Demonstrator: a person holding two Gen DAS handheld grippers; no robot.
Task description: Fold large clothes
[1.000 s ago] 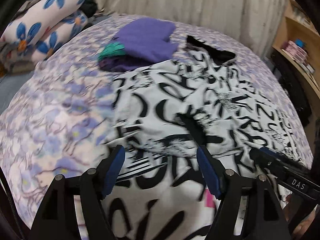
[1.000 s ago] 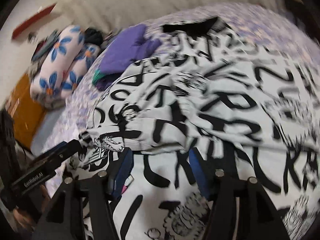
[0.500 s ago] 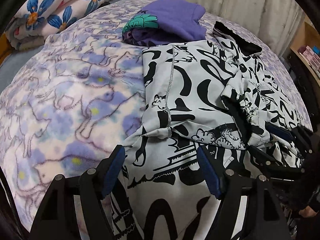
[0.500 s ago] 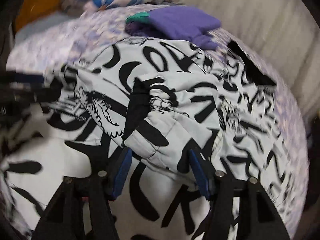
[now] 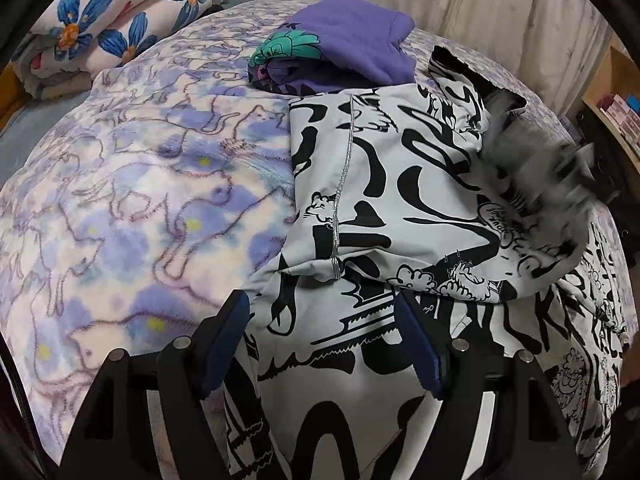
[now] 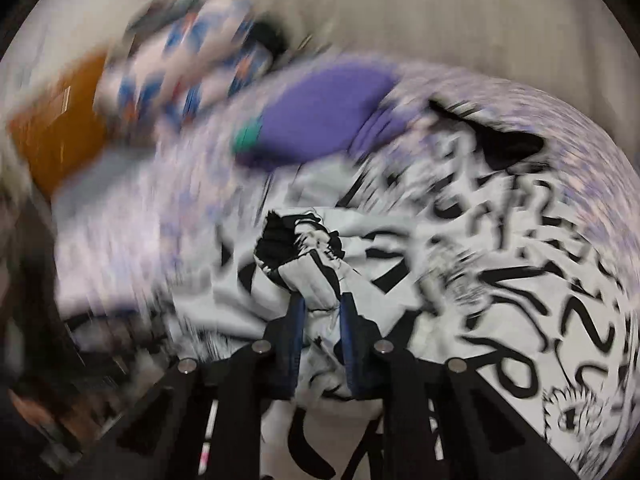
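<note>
Pale curtains hang behind a bed point(image 5: 132, 200) covered with a fleecy lilac cat-print blanket, flowered pillows point(image 5: 120, 24) piled at ten o'clock. The black-and-white graphic garment point(image 5: 400, 184) lies spread over the bed's right half, reaching to its near edge, its zip running along a folded panel; a folded purple garment point(image 5: 352, 48) touches its far edge at twelve o'clock.

The right gripper point(image 6: 320, 304) is closing its fingers, and a bunched cuff of the printed sleeve point(image 6: 304, 256) stands pinched between them. The left gripper point(image 5: 324, 336) hangs released over the garment's near hem, nothing between its fingers.

To do this fold well, I would carry the sleeve flat across the body rather than dragging it, keep the grip on the cuff alone so lower layers stay put, and use the free left gripper to pin the folded panel's edge.

The cloth looks thick and soft, with heavy black lettering and cartoon figures.
</note>
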